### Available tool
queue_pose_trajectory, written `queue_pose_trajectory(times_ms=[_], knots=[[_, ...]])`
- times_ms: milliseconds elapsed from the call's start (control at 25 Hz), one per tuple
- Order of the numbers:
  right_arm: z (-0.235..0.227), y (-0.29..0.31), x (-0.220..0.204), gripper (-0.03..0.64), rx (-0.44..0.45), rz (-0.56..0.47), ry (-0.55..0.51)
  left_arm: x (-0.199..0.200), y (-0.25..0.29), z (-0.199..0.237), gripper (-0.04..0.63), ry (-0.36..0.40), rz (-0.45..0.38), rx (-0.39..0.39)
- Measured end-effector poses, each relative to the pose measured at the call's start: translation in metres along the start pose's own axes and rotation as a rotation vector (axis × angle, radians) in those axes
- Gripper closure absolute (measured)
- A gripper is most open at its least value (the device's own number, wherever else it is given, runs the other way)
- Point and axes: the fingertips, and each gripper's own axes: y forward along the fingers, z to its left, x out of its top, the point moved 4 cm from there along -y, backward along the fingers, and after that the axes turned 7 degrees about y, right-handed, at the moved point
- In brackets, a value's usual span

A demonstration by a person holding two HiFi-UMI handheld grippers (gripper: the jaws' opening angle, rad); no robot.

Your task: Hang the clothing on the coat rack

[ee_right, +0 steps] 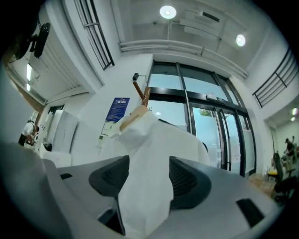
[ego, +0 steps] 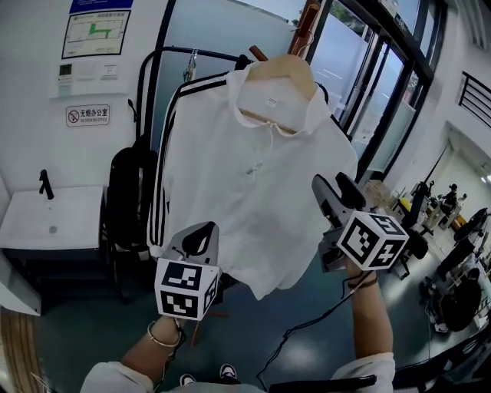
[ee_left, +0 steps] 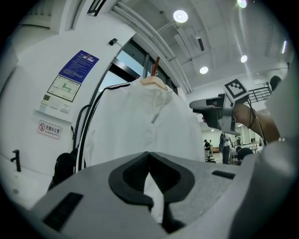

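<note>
A white polo shirt (ego: 245,192) with black sleeve stripes hangs on a wooden hanger (ego: 295,65), in front of a black tubular rack (ego: 192,52). A brown wooden piece (ego: 307,19) rises above the hanger; what bears the hanger is not clear. My left gripper (ego: 201,234) is at the shirt's lower left hem. Its jaws meet, with a fold of the white fabric (ee_left: 152,196) pinched between them. My right gripper (ego: 337,188) is at the shirt's right sleeve. Its jaws stand apart, and sleeve fabric (ee_right: 147,186) lies loose in the gap.
A black bag (ego: 126,199) hangs on the rack behind the shirt's left side. A white sink counter (ego: 54,215) with a black tap stands at the left wall. Glass doors with black frames (ego: 368,92) are at the right. A cable (ego: 307,322) trails to the floor.
</note>
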Motion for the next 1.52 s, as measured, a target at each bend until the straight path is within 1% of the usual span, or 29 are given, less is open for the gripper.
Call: queue_pose_trajectory(times_ms=[80,200,320,480,640,800,960,1040,1160,1320,1400,1520], knots=[[-0.004,-0.003,-0.023,0.340,-0.004,0.028,0.056,-0.004,0.000,-0.004,0.588,0.011,0.008,-0.008],[-0.009,-0.005,-0.054,0.383,-0.013,0.059,0.131,-0.010,-0.001,-0.008,0.588,0.017,0.016,-0.022],[-0.012,-0.009,-0.088,0.388,-0.020,0.099,0.205,-0.018,-0.003,-0.015,0.588,0.013,0.028,-0.039],[-0.006,-0.014,-0.133,0.424,-0.046,0.143,0.268,-0.034,-0.005,-0.018,0.588,-0.015,0.041,-0.045],[0.010,-0.015,-0.171,0.455,-0.046,0.202,0.340,-0.051,-0.005,-0.021,0.588,-0.053,0.066,-0.074],[0.019,-0.020,-0.202,0.484,-0.098,0.258,0.328,-0.068,-0.002,-0.026,0.588,-0.086,0.083,-0.083],[0.025,-0.027,-0.230,0.564,-0.180,0.308,0.268,-0.082,-0.002,-0.032,0.588,-0.121,0.100,-0.082],[0.028,-0.031,-0.239,0.582,-0.202,0.309,0.246,-0.087,0.000,-0.036,0.588,-0.126,0.108,-0.077],[0.032,-0.037,-0.248,0.591,-0.196,0.307,0.265,-0.091,-0.002,-0.036,0.588,-0.130,0.114,-0.053],[0.033,-0.048,-0.257,0.591,-0.190,0.309,0.300,-0.099,-0.007,-0.031,0.588,-0.136,0.128,0.009],[0.038,-0.052,-0.259,0.591,-0.182,0.310,0.293,-0.104,-0.012,-0.028,0.588,-0.139,0.141,0.041],[0.046,-0.055,-0.259,0.592,-0.148,0.327,0.264,-0.106,-0.019,-0.030,0.588,-0.139,0.156,0.073]])
